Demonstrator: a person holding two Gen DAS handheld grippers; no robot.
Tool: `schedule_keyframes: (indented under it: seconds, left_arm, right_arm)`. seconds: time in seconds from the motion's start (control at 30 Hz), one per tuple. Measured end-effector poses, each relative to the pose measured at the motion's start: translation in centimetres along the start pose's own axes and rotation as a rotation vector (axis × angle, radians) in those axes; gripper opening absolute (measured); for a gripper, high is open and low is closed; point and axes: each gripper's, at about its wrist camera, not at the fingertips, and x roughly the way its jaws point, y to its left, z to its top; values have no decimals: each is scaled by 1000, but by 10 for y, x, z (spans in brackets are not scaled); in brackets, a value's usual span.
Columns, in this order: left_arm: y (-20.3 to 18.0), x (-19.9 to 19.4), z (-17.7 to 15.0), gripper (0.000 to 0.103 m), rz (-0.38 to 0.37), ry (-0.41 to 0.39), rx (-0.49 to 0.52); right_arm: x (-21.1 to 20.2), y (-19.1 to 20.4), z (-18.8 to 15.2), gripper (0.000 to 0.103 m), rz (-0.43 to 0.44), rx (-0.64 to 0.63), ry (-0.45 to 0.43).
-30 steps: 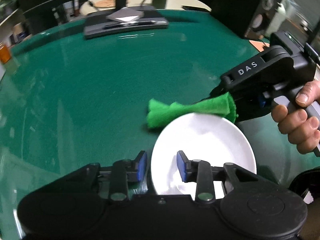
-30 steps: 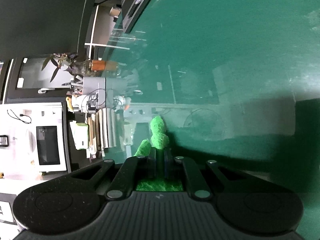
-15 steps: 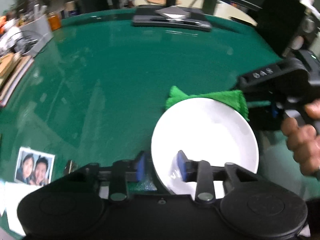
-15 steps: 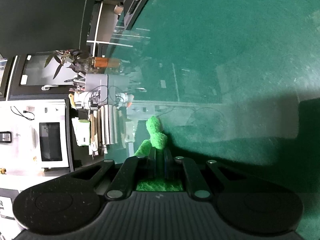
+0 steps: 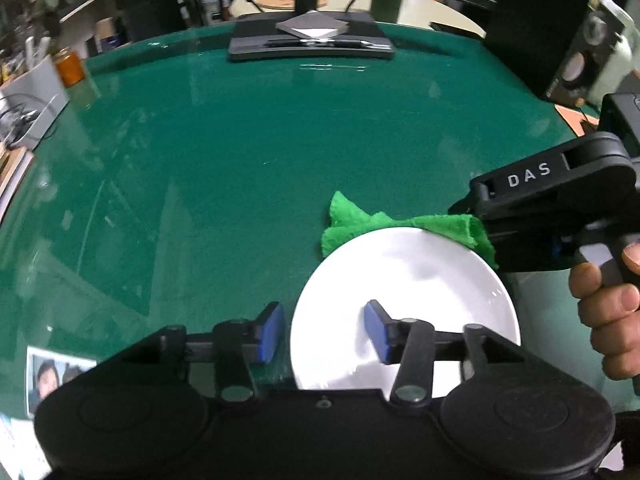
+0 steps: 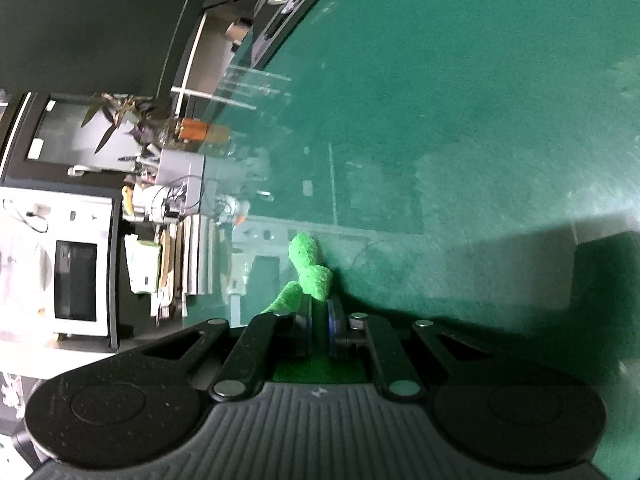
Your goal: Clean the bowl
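Observation:
A white bowl (image 5: 408, 280) sits on the green table (image 5: 200, 160), low in the left wrist view. My left gripper (image 5: 324, 332) straddles its near-left rim, one blue pad outside and one inside. Its jaws are opening and the pads stand clear of the rim. A bright green cloth (image 5: 352, 224) lies bunched along the bowl's far edge. My right gripper (image 5: 480, 236), held by a hand (image 5: 612, 308), comes in from the right and is shut on that cloth. In the right wrist view the right gripper (image 6: 318, 308) pinches the cloth (image 6: 310, 268), which sticks out past its fingertips.
A dark monitor base (image 5: 312, 44) stands at the table's far edge and a black speaker (image 5: 536, 20) at the back right. An orange jar (image 5: 70, 68) sits at the far left. A photo print (image 5: 56, 376) lies near the front left corner.
The left gripper's jaws have spread apart and let go of the bowl's rim. The right gripper still holds the cloth at the bowl's far edge.

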Motion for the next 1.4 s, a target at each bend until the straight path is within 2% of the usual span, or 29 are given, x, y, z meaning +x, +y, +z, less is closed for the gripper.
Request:
schedule_keyframes:
  seconds: [0.03, 0.1, 0.13, 0.2, 0.3, 0.47, 0.67, 0.87, 1.0, 1.27, 1.4]
  left_arm:
    - [2, 1, 0, 52, -31, -3, 8]
    - [5, 2, -1, 37, -91, -4, 25]
    - [4, 1, -1, 37, -116, -8, 58]
    - [0, -1, -3, 36, -122, -19, 113]
    - [2, 2, -3, 34, -149, -24, 137]
    - [5, 6, -1, 34, -176, -30, 155]
    - [9, 7, 0, 34, -193, -29, 147]
    - [10, 8, 0, 36, -209, -33, 143]
    - [9, 9, 0, 38, -209, -34, 140]
    - [7, 8, 0, 39, -206, -27, 155]
    - [4, 9, 1, 45, -219, -24, 176]
  right_arm:
    - [-1, 0, -1, 9, -4, 1, -4]
    - [-8, -3, -6, 9, -12, 9, -13]
    - [-15, -7, -10, 9, -16, 24, -20]
    - [-25, -14, -16, 9, -22, 51, -26]
    - [-39, -23, -27, 9, -30, 89, -12]
    - [-26, -16, -22, 9, -55, 113, -13]
    - [1, 10, -6, 9, -40, 75, -14]
    - [-30, -9, -14, 9, -59, 93, 28]
    - [-32, -12, -15, 9, -62, 102, 44]
    - [14, 19, 6, 9, 1, 45, 58]
    - [-4, 10, -1, 9, 24, 72, 36]
